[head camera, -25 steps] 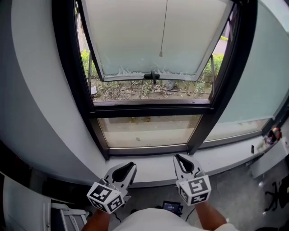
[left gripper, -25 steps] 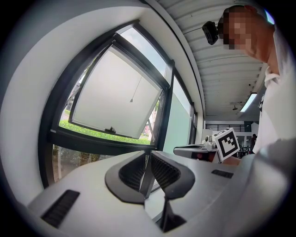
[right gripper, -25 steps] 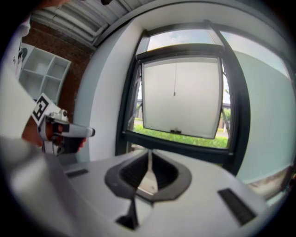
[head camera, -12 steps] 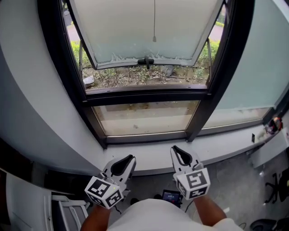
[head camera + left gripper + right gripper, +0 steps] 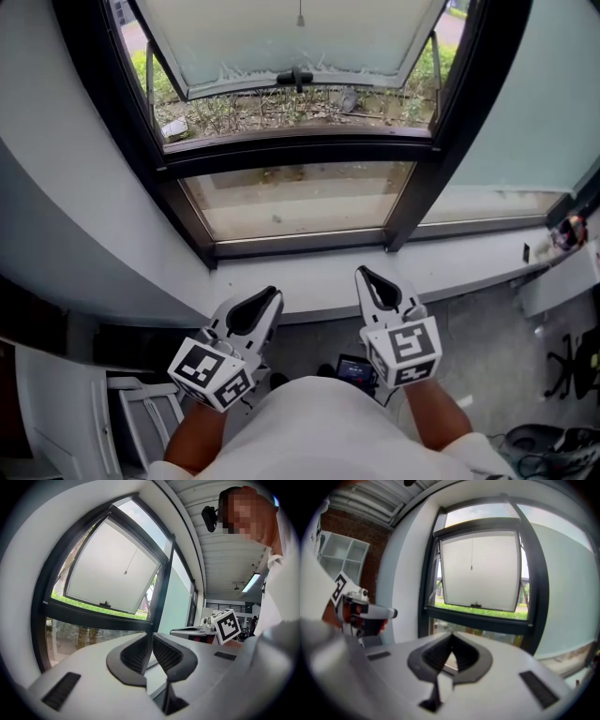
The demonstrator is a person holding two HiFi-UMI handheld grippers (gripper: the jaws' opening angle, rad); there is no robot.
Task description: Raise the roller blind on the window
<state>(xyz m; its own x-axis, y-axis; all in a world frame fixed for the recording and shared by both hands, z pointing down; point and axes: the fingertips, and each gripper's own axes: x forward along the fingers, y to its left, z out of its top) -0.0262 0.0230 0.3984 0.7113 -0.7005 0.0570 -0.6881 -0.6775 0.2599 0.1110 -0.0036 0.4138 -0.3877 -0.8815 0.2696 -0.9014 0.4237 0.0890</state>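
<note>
In view are one left hand-held gripper (image 5: 269, 295), one right hand-held gripper (image 5: 362, 274), one open window sash (image 5: 244, 47), one hanging cord (image 5: 300, 13) and one sash handle (image 5: 295, 77).

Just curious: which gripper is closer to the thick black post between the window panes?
Right. The right gripper sits nearly in line with the foot of the black post; the left gripper is farther off to its left.

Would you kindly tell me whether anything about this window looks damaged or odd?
The frosted coating on the open window sash ends in a ragged, torn-looking lower edge on both sides of the handle. Nothing else stands out.
</note>
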